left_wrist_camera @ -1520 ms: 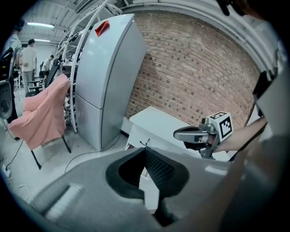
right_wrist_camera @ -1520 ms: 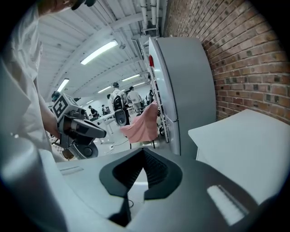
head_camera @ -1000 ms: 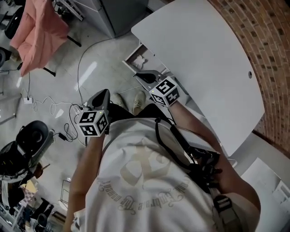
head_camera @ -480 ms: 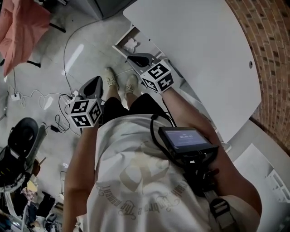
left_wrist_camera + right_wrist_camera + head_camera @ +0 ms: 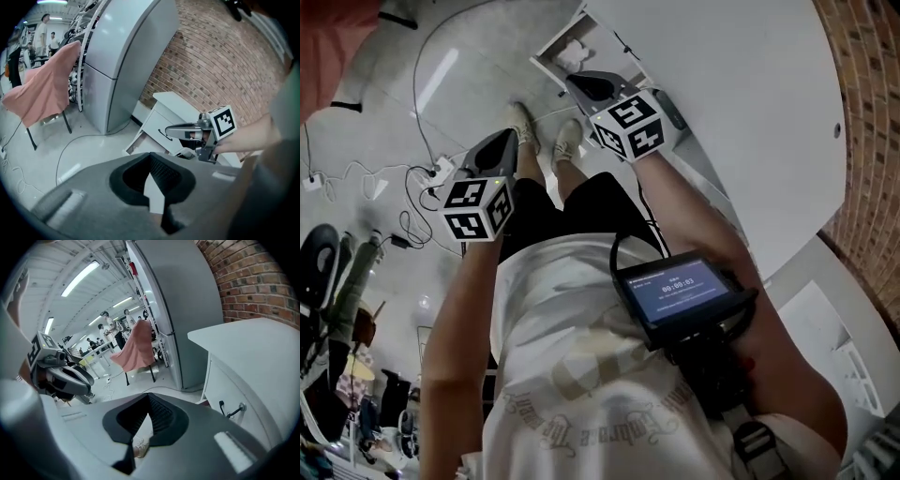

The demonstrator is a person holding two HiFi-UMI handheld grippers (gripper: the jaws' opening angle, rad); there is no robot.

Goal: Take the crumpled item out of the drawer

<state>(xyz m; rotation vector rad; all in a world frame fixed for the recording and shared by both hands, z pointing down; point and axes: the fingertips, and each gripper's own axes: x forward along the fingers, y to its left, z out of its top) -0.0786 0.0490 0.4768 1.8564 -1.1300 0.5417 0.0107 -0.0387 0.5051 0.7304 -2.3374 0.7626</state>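
Observation:
At the top of the head view, the bottom drawer (image 5: 551,49) of the white desk stands pulled out. A white crumpled item (image 5: 575,54) lies inside it. My right gripper (image 5: 574,84) hovers just short of the drawer, above my shoes, its jaws shut and empty. My left gripper (image 5: 508,141) hangs further left over the floor, also shut with nothing in it. In the left gripper view, the right gripper (image 5: 176,132) reaches in front of the drawer fronts (image 5: 157,126). The right gripper view shows the left gripper (image 5: 82,380) at the left edge.
The white desk top (image 5: 741,112) runs along my right, with a brick wall (image 5: 872,141) behind it. A tall grey cabinet (image 5: 122,61) stands beyond the drawer. Cables and a power strip (image 5: 431,173) lie on the floor at left. A pink cloth (image 5: 40,91) hangs over a chair.
Both grippers have sunk toward the floor and the drawer. The head view has tipped further down, so the drawer now sits at the top edge and a chest-mounted screen shows.

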